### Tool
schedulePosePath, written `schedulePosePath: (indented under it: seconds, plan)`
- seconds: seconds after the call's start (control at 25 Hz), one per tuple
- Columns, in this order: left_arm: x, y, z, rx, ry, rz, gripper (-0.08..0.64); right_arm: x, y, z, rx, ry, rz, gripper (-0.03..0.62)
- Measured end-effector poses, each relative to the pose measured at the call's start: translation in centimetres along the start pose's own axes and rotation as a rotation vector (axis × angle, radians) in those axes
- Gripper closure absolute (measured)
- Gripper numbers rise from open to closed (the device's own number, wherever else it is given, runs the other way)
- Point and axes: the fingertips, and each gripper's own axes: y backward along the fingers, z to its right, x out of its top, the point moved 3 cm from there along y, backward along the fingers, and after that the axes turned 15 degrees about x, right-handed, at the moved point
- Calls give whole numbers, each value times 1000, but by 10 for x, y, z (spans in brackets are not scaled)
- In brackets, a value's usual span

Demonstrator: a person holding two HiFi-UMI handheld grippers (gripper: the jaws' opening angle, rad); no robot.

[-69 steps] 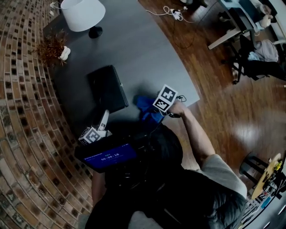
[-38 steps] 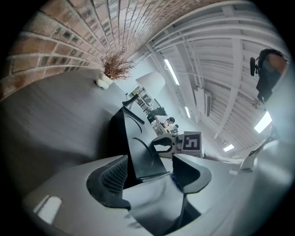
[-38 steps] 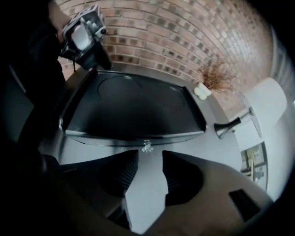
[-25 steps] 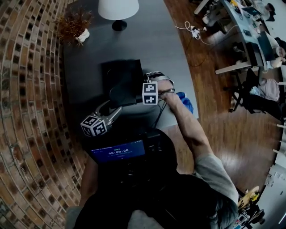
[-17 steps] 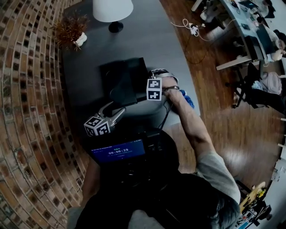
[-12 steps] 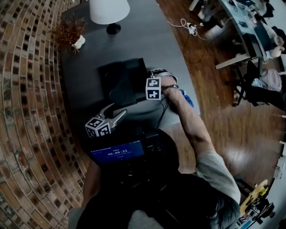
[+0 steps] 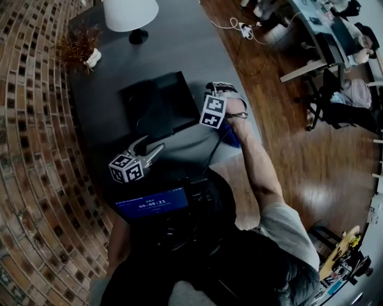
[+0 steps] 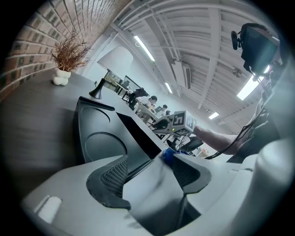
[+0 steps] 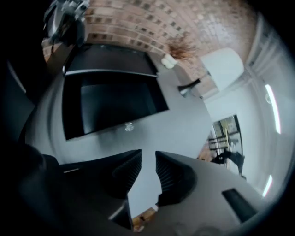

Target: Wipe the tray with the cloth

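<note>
The black tray [image 7: 158,104] lies on the dark grey table [image 7: 179,42], its two compartments bare. A blue cloth [image 7: 231,138] is bunched at the table's right edge, partly under my right forearm; in the left gripper view the cloth [image 8: 168,156] shows beyond the jaws. My right gripper [image 7: 210,97] hangs over bare table just right of the tray [image 9: 110,103]. Its jaws [image 9: 148,168] have just been opening to a narrow gap with nothing in it. My left gripper [image 7: 151,145] stands open and empty before the tray's near edge [image 8: 103,143].
A white lamp [image 7: 128,15] and a small dried plant in a white pot [image 7: 76,54] stand at the table's far end. A brick wall runs along the left. The table's right edge drops to a wooden floor [image 7: 287,149]. A small pale speck [image 9: 129,126] lies beside the tray.
My right gripper has lifted off the tray's right edge and swung right, over the table beside it. The cloth stays at the table's edge. My left gripper has hardly shifted.
</note>
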Motion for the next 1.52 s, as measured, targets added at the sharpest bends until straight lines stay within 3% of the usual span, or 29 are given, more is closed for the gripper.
schedulePosePath:
  seconds: [0.2,0.28,0.36,0.4,0.44,0.48,0.68,0.76,0.8,0.84,0.92,1.0,1.08,1.12,1.2,1.28,1.36,1.4,1.44,1.52]
  plan:
    - [2,-2,-1,-2,-17,2,268,-100,85,17,-35,-450,175,485]
    - [2,-3,0,-3,-18,2,267,-126,108,-5,45,-558,251,475]
    - [3,-3,1,-3,-21,2,268,-134,122,-37,172,-639,351,348]
    - [4,-3,1,-2,-24,2,268,-136,125,-53,230,-676,385,326]
    - [4,-3,1,-1,-27,3,268,-138,122,-70,278,-707,387,216]
    - [4,-3,2,-2,-25,5,268,-141,112,-87,315,-725,357,167]
    - [6,-4,3,11,-9,22,268,-140,10,-143,430,-804,219,158]
    - [4,-6,6,10,-15,19,268,-141,-8,-161,521,-819,171,199]
    - [3,-7,8,8,-19,16,268,-138,-3,-166,566,-815,167,348]
    - [2,-7,9,6,-23,14,268,-127,9,-162,599,-803,191,395]
    - [0,-8,6,3,-24,18,268,-75,54,-129,585,-713,322,413]
    - [0,-9,2,6,-20,26,268,-4,93,-77,465,-559,455,413]
    - [0,-9,0,15,-11,35,268,63,95,-29,328,-390,475,413]
    - [0,-9,0,18,-8,38,268,85,76,-14,282,-310,407,413]
    - [-1,-10,1,20,-7,45,268,105,20,-7,262,-147,170,413]
    - [-1,-11,2,22,-15,52,268,114,-22,-26,326,56,-16,411]
    - [-1,-11,4,23,-24,57,268,119,-41,-47,395,236,-79,413]
    - [0,-10,4,23,-24,60,267,125,-44,-45,394,249,-51,413]
    - [0,-9,4,23,-25,64,268,133,-45,-31,365,203,3,413]
    - [0,-9,4,26,-32,70,267,145,-48,9,264,51,115,413]
